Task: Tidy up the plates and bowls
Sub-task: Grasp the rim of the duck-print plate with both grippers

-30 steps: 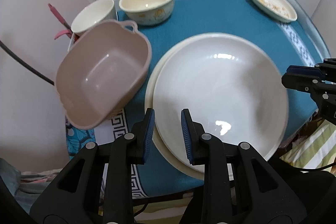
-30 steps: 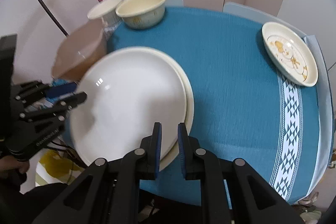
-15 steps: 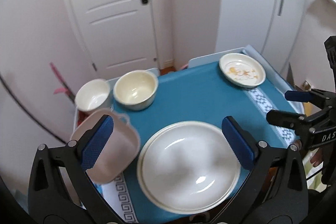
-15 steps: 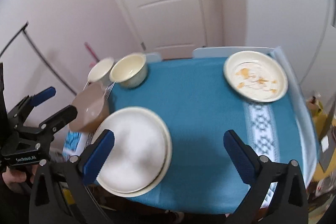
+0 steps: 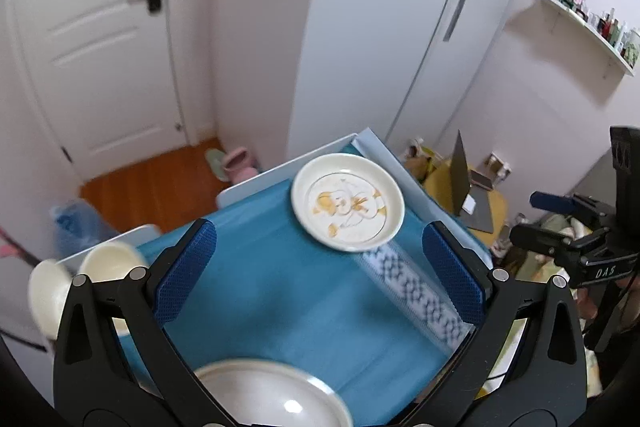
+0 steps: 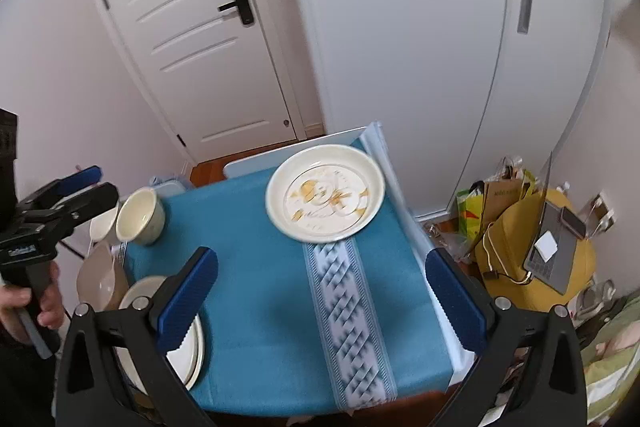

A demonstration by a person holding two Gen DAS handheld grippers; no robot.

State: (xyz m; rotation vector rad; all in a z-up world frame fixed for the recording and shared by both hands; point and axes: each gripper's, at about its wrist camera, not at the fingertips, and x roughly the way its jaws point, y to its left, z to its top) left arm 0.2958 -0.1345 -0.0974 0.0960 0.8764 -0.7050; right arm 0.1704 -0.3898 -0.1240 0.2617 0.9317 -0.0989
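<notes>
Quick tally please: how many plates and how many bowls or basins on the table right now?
Plates: 3 (patterned plate; white plate stacked on cream plate)
Bowls: 2 (cream bowl, white bowl)
Basins: 1 (beige basin)
Total: 6

bare cloth (image 6: 260,307) mid-table — dishes round edges

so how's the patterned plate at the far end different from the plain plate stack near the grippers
The patterned plate carries an orange and gold design; the plain plate on top of the near stack shows no design. The patterned plate lies alone on the blue cloth by the far edge, while the plain plate rests on another plate at the near left corner. Both are round, cream-white, and lie flat.
</notes>
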